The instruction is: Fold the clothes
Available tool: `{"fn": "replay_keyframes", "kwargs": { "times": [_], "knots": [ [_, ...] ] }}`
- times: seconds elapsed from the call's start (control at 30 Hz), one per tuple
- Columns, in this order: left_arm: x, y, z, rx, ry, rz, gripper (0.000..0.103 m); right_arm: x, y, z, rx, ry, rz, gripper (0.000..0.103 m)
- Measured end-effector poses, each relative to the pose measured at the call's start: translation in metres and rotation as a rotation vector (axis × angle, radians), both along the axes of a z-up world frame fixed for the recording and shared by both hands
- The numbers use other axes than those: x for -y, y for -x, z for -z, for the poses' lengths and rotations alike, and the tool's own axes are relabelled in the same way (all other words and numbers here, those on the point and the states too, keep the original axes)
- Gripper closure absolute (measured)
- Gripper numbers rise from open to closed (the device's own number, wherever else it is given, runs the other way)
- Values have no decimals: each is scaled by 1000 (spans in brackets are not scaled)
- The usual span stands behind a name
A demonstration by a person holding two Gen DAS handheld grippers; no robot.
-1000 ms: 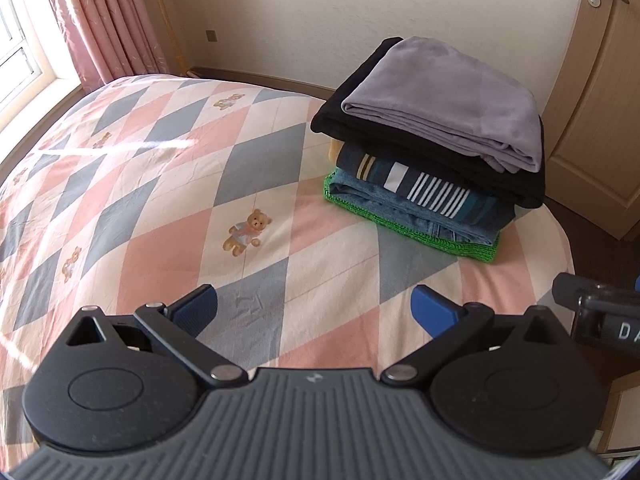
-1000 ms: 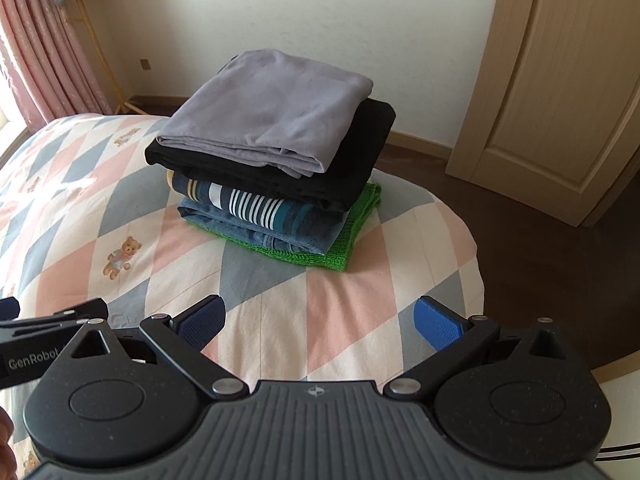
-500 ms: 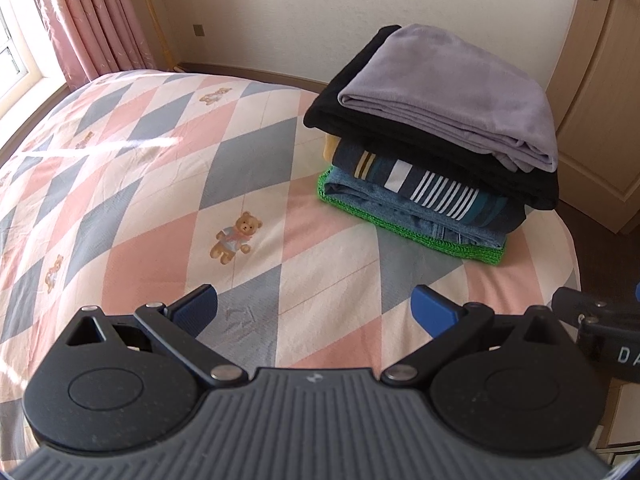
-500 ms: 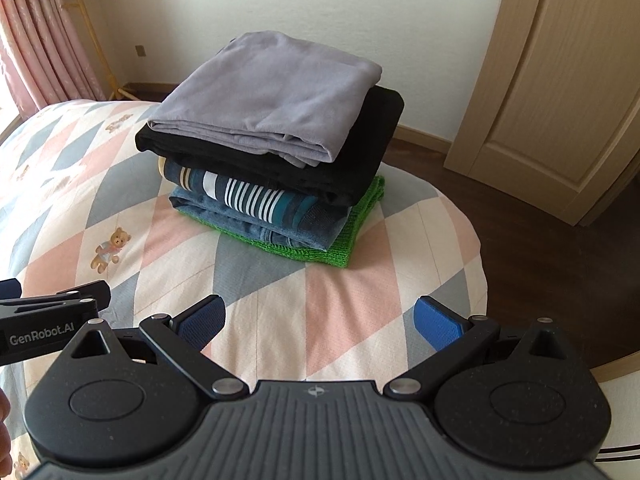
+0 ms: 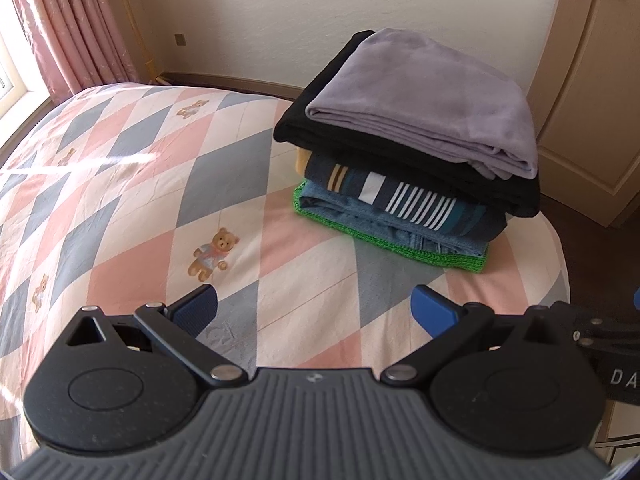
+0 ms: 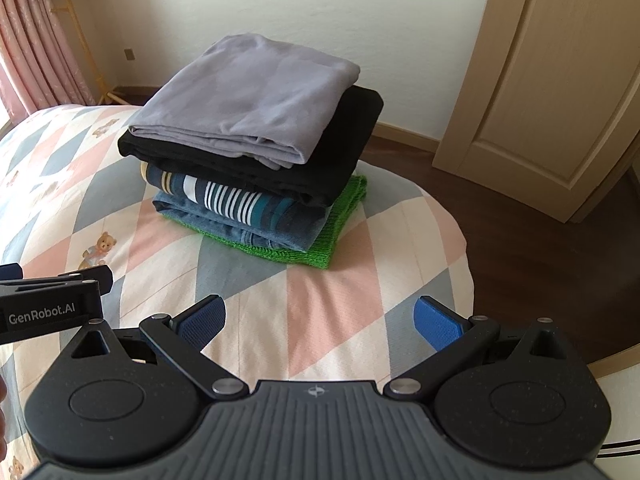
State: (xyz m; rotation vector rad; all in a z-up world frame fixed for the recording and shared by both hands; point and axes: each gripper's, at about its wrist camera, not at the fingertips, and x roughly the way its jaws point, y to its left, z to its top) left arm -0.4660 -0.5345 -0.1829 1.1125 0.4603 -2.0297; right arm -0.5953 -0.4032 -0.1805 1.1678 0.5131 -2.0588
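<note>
Left wrist view: both grippers hover empty over the bed, facing a finished stack of folded clothes (image 5: pixel 408 152).

The left gripper (image 5: pixel 314 308) and right gripper (image 6: pixel 318 316) are spread wide and grasp nothing. The lilac soft top garment (image 6: pixel 248 96) lies on a black one, above striped, denim and green knitted pieces (probably stacked near the corner of the diamond-patterned bedsheet (image 5: pixel 120 184) to leave folding space). Any unfolded clothes are outside both views.
</note>
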Motion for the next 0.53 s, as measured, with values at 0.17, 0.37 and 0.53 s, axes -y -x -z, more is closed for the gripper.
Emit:
{"fn": "replay_keyframes", "kwargs": {
  "times": [0.17,0.37,0.53],
  "knots": [
    [-3,6,-4,3,3,6,1,-4,5,-2,0,8,2,0],
    [-12,13,-10,-4,11,7,1,-13,14,-9,-5,29,-2,0],
    [-29,17,-25,-38,30,-4,1,-28,23,-16,-8,52,-22,0]
  ]
}}
